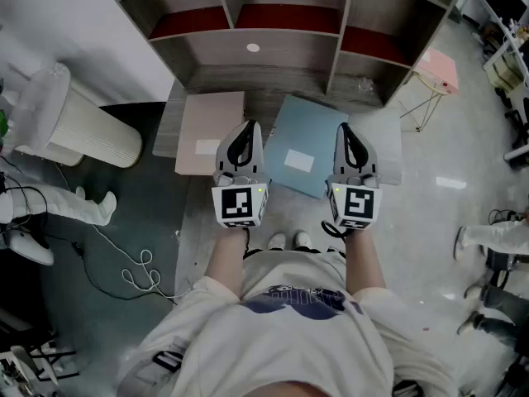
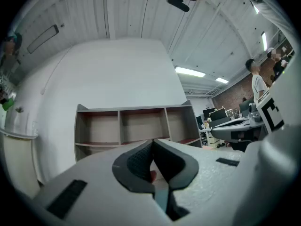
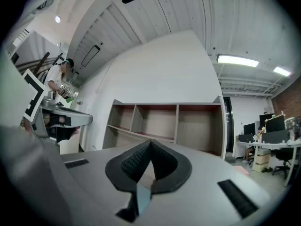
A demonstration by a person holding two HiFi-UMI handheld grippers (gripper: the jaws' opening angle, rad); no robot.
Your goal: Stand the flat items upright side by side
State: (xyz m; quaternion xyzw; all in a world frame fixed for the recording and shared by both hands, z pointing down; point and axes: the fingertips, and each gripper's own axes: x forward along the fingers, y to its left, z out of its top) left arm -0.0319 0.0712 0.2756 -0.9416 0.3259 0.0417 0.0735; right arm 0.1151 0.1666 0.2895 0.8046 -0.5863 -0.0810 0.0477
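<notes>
My left gripper [image 1: 247,126] and right gripper [image 1: 345,129] are both closed tight, nothing in either, held level. The pink board [image 1: 207,126] and blue board [image 1: 297,135] lie flat on the surface [image 1: 388,147] just in front of the shelf unit [image 1: 281,52], each with a white label. They look thin, stiff, light and probably slick. I'd pinch one along an edge.

Shelf unit [image 1: 289,56] — matt grey wood grain; pink board [image 1: 207,126], blue board [image 1: 302,132] — smooth, matt.
</notes>
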